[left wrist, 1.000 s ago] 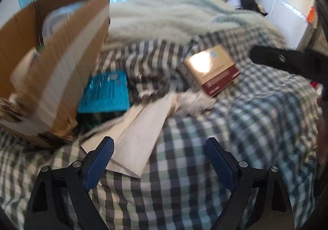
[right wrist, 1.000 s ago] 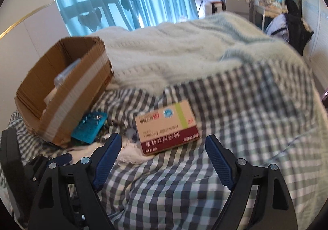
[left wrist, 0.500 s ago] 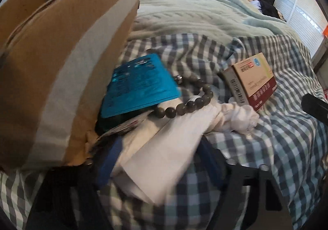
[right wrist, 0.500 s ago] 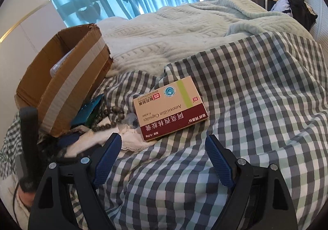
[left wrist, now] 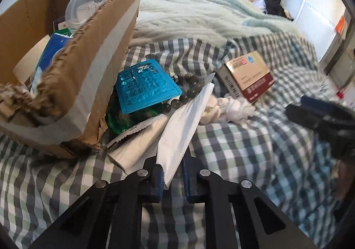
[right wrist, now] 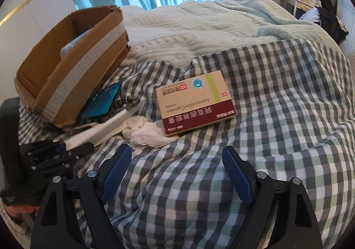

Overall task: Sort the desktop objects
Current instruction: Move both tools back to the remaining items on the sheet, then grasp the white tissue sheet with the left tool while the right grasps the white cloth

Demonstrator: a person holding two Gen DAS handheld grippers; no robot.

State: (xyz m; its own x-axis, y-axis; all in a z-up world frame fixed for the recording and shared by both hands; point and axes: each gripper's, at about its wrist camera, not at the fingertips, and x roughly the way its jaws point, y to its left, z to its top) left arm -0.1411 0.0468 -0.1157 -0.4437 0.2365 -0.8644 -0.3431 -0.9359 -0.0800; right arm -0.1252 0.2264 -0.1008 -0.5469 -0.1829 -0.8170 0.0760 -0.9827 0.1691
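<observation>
The box (left wrist: 71,66) of cardboard stood on the checked cover (right wrist: 277,138), things already in it. The carton (right wrist: 195,104), stiff and light, lay before the right gripper (right wrist: 177,173), whose jaws stood wide and empty; its long sides looked best to hold. The left gripper (left wrist: 173,179) was closing on the tissue (left wrist: 184,129), soft and easily torn.

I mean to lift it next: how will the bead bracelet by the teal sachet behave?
The bead bracelet will probably drape limply, being a loose strand. Its round beads look smooth, so perhaps slippery. It lies partly under the white wrapper, so it may snag.
</observation>
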